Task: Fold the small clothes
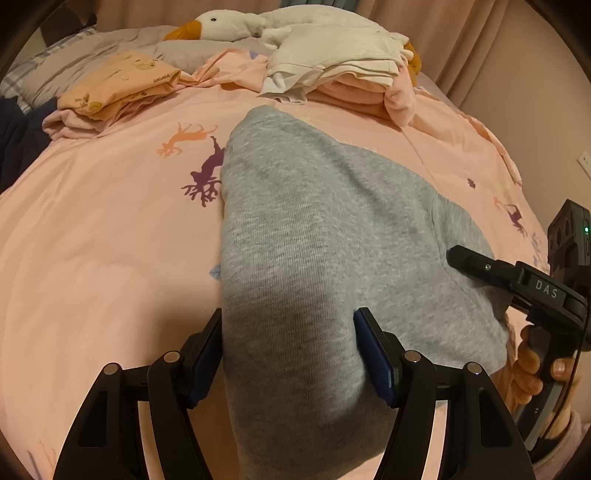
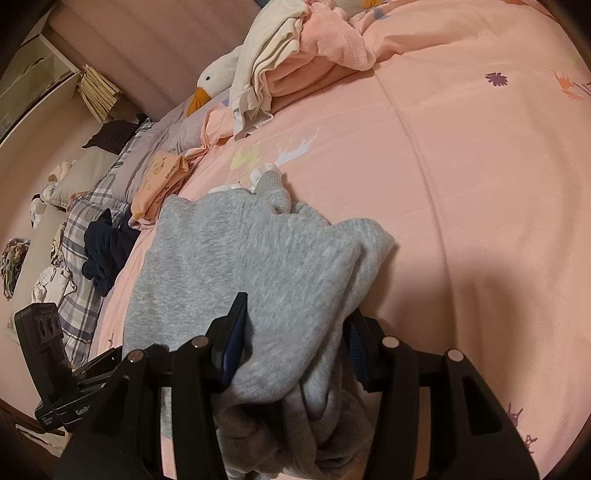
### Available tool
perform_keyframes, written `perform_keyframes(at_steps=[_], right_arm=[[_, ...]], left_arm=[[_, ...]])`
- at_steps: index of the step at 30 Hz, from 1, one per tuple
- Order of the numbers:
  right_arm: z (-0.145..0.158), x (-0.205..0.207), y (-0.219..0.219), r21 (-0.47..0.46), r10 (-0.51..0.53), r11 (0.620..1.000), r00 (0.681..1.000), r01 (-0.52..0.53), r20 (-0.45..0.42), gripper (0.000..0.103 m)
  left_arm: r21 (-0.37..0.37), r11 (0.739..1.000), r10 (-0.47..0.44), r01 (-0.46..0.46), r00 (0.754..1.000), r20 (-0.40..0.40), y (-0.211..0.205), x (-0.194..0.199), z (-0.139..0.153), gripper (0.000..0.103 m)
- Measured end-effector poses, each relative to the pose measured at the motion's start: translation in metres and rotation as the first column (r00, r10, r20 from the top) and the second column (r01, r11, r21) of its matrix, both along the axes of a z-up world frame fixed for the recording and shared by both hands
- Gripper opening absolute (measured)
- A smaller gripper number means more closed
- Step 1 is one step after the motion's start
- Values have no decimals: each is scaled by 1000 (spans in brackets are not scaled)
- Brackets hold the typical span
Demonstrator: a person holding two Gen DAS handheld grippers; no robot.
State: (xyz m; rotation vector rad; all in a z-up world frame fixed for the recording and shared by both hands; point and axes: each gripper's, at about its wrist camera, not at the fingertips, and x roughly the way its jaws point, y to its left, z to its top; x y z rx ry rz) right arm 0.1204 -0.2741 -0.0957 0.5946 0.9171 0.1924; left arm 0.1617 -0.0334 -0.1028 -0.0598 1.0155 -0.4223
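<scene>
A grey knit garment [image 1: 325, 229] lies on the pink bedspread [image 1: 110, 240]. My left gripper [image 1: 288, 332] has its blue-padded jaws on either side of a thick fold of the garment's near end. My right gripper [image 2: 295, 325] likewise holds a bunched part of the same grey garment [image 2: 240, 251] between its jaws. The right gripper also shows in the left wrist view [image 1: 517, 284] at the garment's right edge. A white cuff or sock [image 2: 264, 171] shows at the garment's far end.
Folded peach clothes [image 1: 122, 85] lie at the back left. A pile of white and pink clothes [image 1: 343, 70] and a plush goose [image 1: 221, 26] lie at the back. Dark navy clothing [image 2: 107, 247] lies on a plaid pillow [image 2: 85, 206] at the bed's left.
</scene>
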Motion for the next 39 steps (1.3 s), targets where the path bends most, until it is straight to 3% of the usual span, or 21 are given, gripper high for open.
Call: perform_keyframes(at_steps=[30,39], right_arm=[[2,-6,-11,1,-26,1000,1000,26,-7,50],[1,-6,-12,1,-28,1000,1000,28,-6,51]], left_arm=[[21,1000,7,-7,1000,0,4,-16,-2,68],[19,1000,14,-14,1000,-5,8,-21,-4,73]])
